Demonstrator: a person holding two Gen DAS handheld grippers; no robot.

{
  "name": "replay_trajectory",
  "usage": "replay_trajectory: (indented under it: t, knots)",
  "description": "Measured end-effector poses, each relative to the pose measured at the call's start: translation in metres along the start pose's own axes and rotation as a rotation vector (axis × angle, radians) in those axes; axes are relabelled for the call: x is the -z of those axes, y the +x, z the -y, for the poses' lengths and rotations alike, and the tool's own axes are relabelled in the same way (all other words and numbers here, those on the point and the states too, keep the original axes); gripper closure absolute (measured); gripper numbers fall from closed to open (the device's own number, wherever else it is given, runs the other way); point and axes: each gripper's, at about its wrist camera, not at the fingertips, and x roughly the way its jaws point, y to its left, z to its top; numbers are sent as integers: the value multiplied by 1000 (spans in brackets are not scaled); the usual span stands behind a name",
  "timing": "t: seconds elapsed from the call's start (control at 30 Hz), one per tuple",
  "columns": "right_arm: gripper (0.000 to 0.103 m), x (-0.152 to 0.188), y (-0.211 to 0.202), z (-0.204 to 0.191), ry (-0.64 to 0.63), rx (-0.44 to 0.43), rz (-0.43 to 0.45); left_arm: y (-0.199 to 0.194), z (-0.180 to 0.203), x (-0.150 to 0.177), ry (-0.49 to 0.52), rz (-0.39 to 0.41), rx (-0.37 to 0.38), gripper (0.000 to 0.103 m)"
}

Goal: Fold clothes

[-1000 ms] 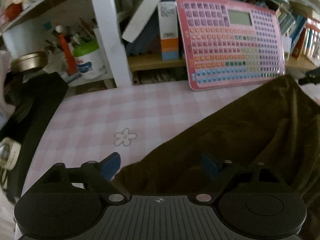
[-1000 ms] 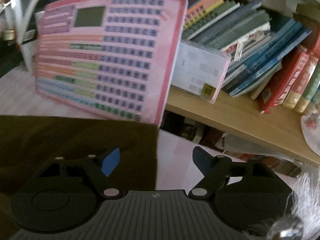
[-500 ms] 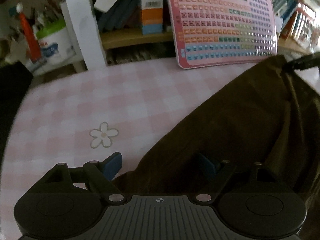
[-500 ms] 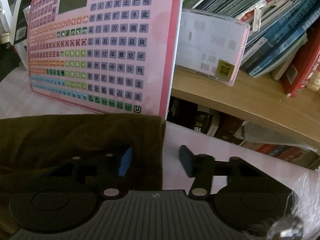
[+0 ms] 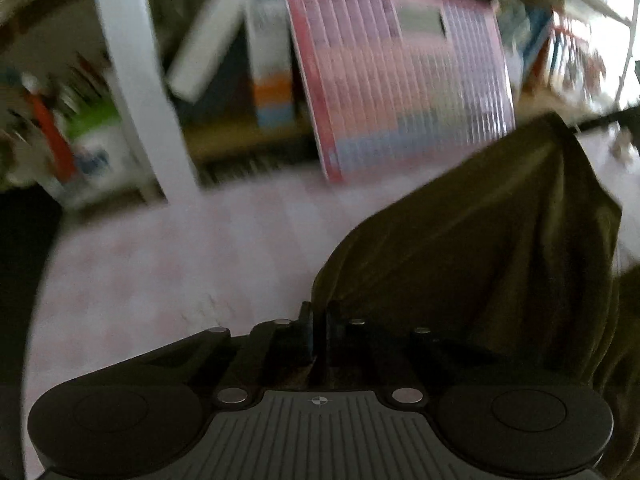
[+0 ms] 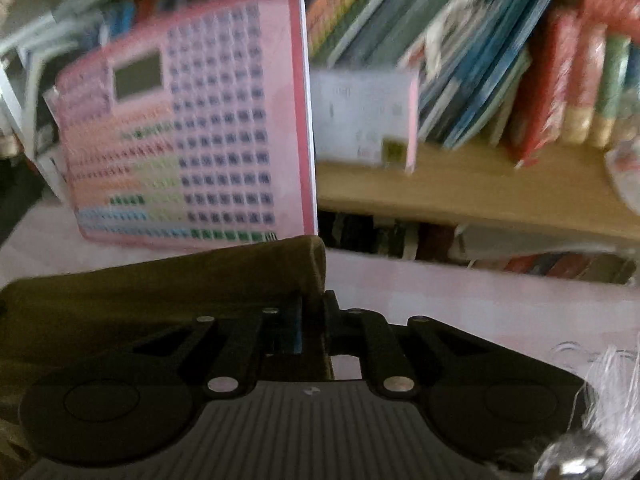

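Gripping garment (image 5: pixel 500 248) w/ both grippers (blurry)

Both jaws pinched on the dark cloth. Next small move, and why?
Probably lift both corners together and carry the edge over to start the fold. The left gripper is shut on the dark garment at its near left edge, the right gripper on its right corner. The rest drapes on the pink checked tablecloth, so raise evenly to keep the edge taut.
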Motion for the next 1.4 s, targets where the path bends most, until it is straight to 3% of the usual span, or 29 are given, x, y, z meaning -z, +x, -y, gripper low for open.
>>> replay_trajectory:
  t: [0.23,0.4,0.53,0.7,0.87,1.03,1.2,1.4]
  knots:
    - [95,19,-94,-15,79,25,201,-63,26,5,83,160,-25,98]
    - [95,66,-157,-25,102,68,272,-103,53,27,144,248,-35,98]
    - [95,123,-197,-28,155,92,279,-131,77,55,183,281,-34,98]
    - [93,198,-221,-33,249,138,196,-143,94,95,155,253,-13,94]
    - [89,255,-225,-38,371,214,102,-146,99,126,94,204,-23,87]
    - [76,283,-235,-41,475,243,58,-159,101,148,19,185,-46,77]
    - [65,294,-250,-46,532,231,33,-180,96,169,-132,189,-65,75]
    - [58,299,-261,-55,637,178,15,-197,83,178,-434,215,-17,73]
